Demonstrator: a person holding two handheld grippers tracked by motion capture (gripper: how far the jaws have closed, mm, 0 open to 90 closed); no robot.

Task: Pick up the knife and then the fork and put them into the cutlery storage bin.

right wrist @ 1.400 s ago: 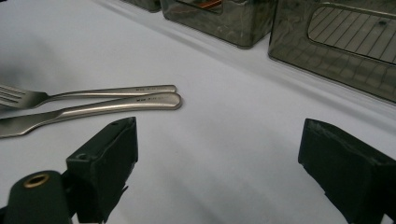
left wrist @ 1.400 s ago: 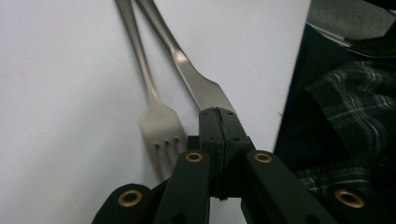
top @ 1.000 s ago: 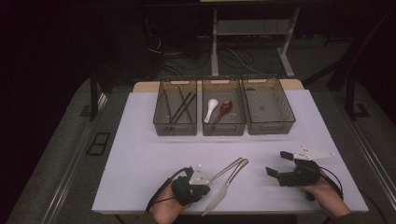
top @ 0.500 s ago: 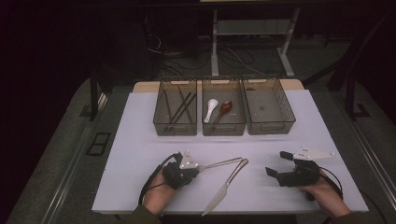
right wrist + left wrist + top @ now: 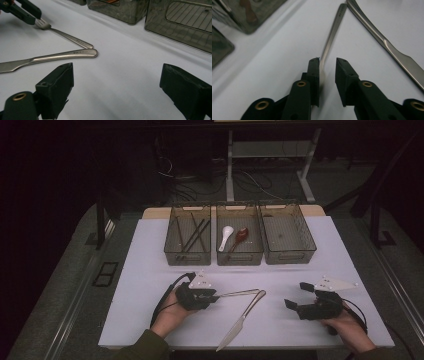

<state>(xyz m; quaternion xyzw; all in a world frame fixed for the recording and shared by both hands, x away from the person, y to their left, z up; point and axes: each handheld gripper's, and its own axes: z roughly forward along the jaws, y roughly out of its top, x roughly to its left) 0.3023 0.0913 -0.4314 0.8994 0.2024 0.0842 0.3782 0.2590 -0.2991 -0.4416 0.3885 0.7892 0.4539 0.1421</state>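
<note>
- Jaws of the left gripper (image 5: 327, 65) have just been opening and now stand a little apart around the tine end of the fork (image 5: 331, 35); one pad sits right against the metal, the other is clear of it, so the fork lies loose between them on the white surface (image 5: 150, 270).
- Jaws of the right gripper (image 5: 117, 82) stand wide apart with nothing between them, resting low at the near right of the surface.
- Fork and knife (image 5: 240, 322) lie side by side in front of the person, their handle ends almost touching in a V, well short of the trays.
- Three clear trays sit in a row at the far side: the left tray (image 5: 187, 255) holds dark chopsticks (image 5: 192, 235), the middle tray (image 5: 239, 256) a white spoon (image 5: 226, 237) and a brownish one (image 5: 239, 237), and the right tray (image 5: 290, 252) looks empty.
- As I read it, the sorting is partly done: chopsticks and spoons are binned, while fork and knife are left to go, likely into the right tray.
- Neither piece is lifted yet; the fork would need a fresh grip first.
</note>
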